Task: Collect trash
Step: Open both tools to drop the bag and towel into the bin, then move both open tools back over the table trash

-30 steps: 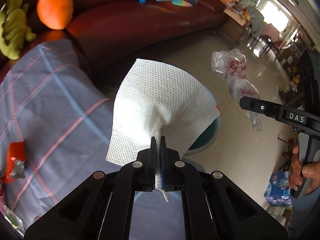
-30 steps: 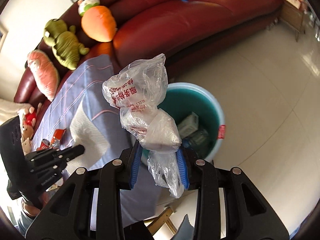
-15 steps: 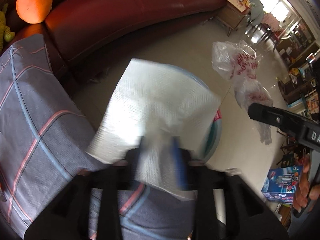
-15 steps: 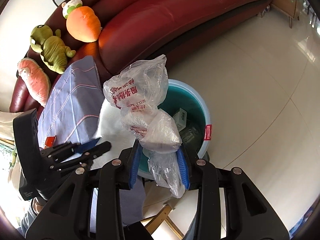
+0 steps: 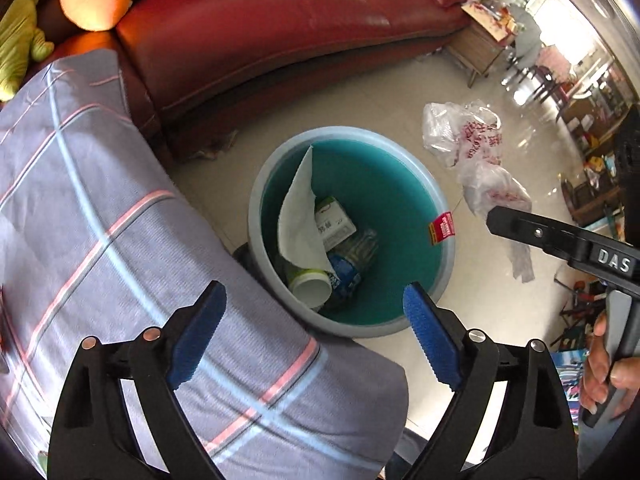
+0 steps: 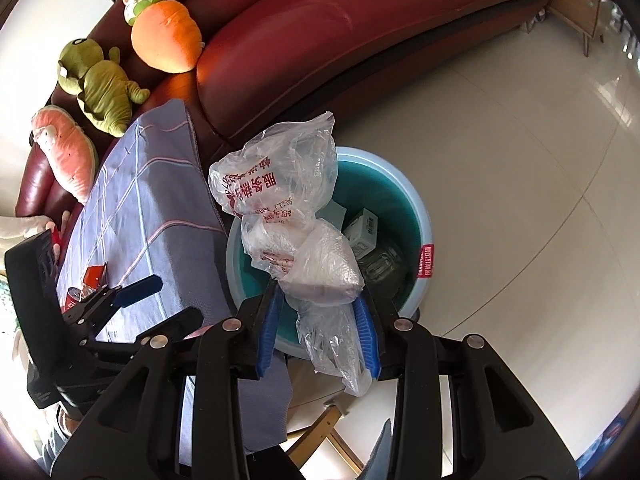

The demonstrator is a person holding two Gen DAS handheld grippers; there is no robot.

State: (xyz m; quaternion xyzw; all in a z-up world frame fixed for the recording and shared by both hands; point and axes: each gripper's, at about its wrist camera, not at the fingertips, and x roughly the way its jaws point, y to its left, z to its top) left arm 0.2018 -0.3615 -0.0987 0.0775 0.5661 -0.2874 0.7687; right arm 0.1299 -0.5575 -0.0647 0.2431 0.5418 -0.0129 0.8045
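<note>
A teal trash bin with a pale blue rim stands on the floor beside the table. A white paper towel lies inside it on a small carton, a bottle and a cup. My left gripper is open and empty above the bin's near rim. My right gripper is shut on a crumpled clear plastic bag with red print, held above the bin. The bag also shows to the right of the bin in the left wrist view.
A table under a grey plaid cloth sits left of the bin, with red wrappers on it. A dark red sofa with plush toys runs behind. Tiled floor lies to the right.
My left gripper opened and let the paper towel drop into the bin. My right gripper moved over the bin with the plastic bag still in it.
</note>
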